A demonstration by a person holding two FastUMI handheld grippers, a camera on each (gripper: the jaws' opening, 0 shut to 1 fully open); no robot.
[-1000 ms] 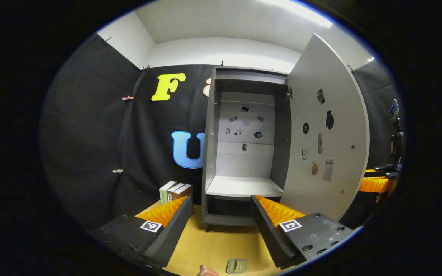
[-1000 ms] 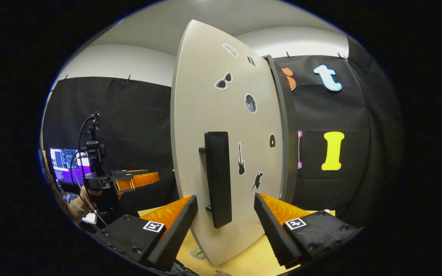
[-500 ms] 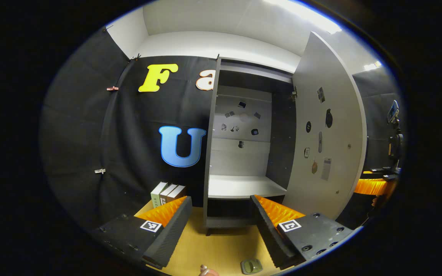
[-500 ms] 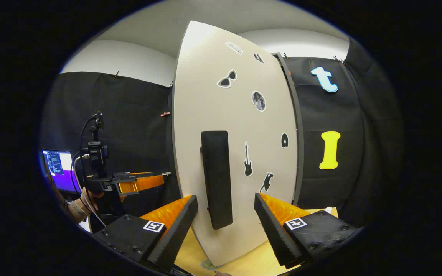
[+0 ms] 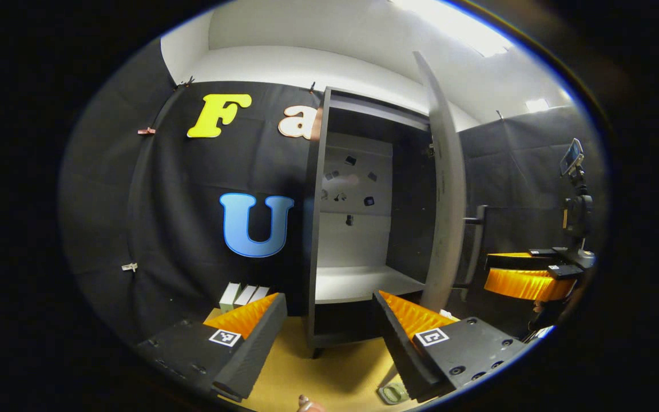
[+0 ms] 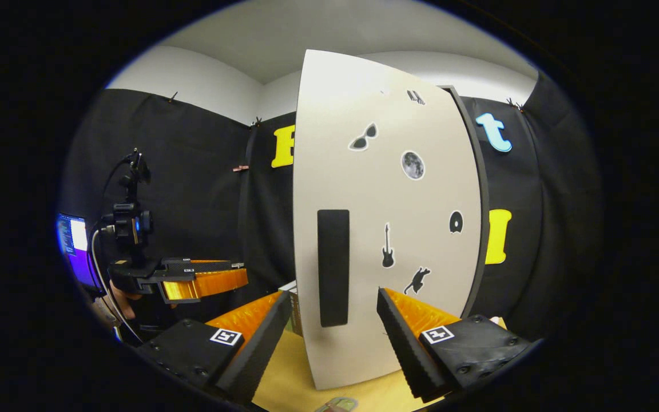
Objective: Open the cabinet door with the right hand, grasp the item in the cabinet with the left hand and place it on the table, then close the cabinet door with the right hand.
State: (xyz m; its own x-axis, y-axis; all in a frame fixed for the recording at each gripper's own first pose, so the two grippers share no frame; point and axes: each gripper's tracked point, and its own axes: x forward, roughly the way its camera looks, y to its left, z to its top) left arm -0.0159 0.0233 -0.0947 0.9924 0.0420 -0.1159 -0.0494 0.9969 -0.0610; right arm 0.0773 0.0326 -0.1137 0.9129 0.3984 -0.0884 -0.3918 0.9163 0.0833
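Tongs, left (image 5: 325,320): fingers spread wide apart, nothing between them, held above the desk (image 5: 306,372) in front of the cabinet (image 5: 364,212). Tongs, right (image 6: 329,320): fingers likewise spread and empty, pointing at the outer face of the door (image 6: 386,229), with the handle (image 6: 333,268) framed between the two fingers but farther off; neither finger touches it.

In the left gripper view the door (image 5: 447,183) stands nearly edge-on, partly swung, with the cabinet interior visible past it. The white shelf (image 5: 364,283) inside carries no object that can be made out; small stickers mark the back panel. The handle (image 5: 474,252) projects from the far side of the door, and the right tongs (image 5: 527,274) sit just beside it, apart from it.

A small green item (image 5: 393,393) lies on the desk near the bottom edge, close to the left tongs' right finger; the same item (image 6: 338,404) shows on the desk below the door in the right gripper view. Books (image 5: 243,294) stand on the desk left of the cabinet.

In the right gripper view the left tongs (image 6: 203,280) appear at left, held by a hand (image 6: 120,292), with a lit screen (image 6: 75,246) behind.
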